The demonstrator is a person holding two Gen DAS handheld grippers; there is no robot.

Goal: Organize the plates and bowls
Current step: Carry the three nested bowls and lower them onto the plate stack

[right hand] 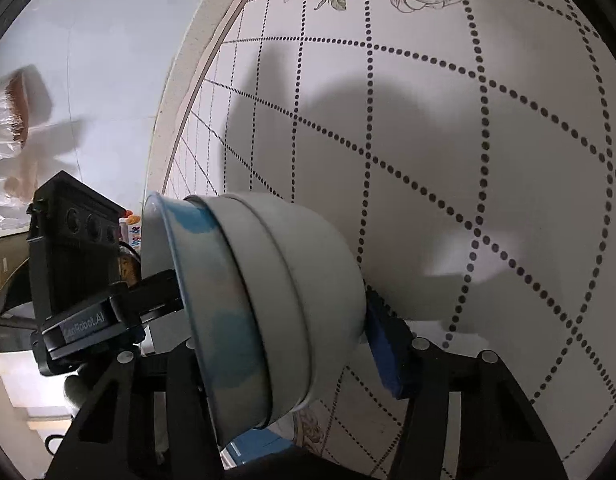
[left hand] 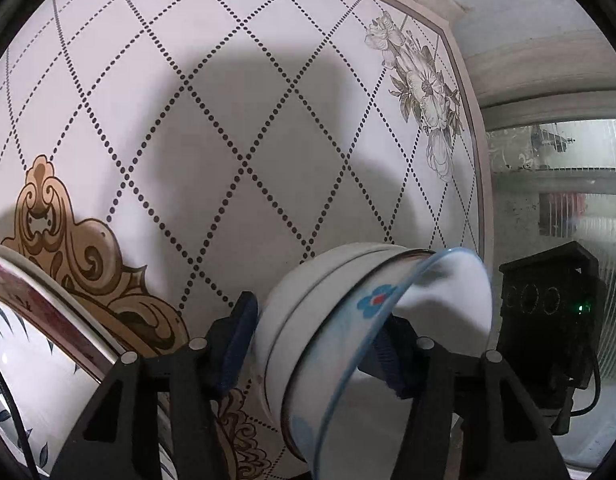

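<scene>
A nested stack of white bowls (left hand: 308,320), the innermost with blue flowers (left hand: 378,298), is held tilted on its side above the patterned table (left hand: 243,128). My left gripper (left hand: 320,340) is shut on the stack, blue pads on either side. My right gripper (right hand: 283,340) is also shut on the same stack (right hand: 267,300), from the opposite side. A stack of plates (left hand: 35,332) with red and blue painted patterns lies at the lower left of the left wrist view.
The table top (right hand: 448,140) has dotted diamond lines and flower prints. The other gripper's black body shows in each view (left hand: 548,312) (right hand: 75,264). A window (left hand: 568,184) lies beyond the table edge.
</scene>
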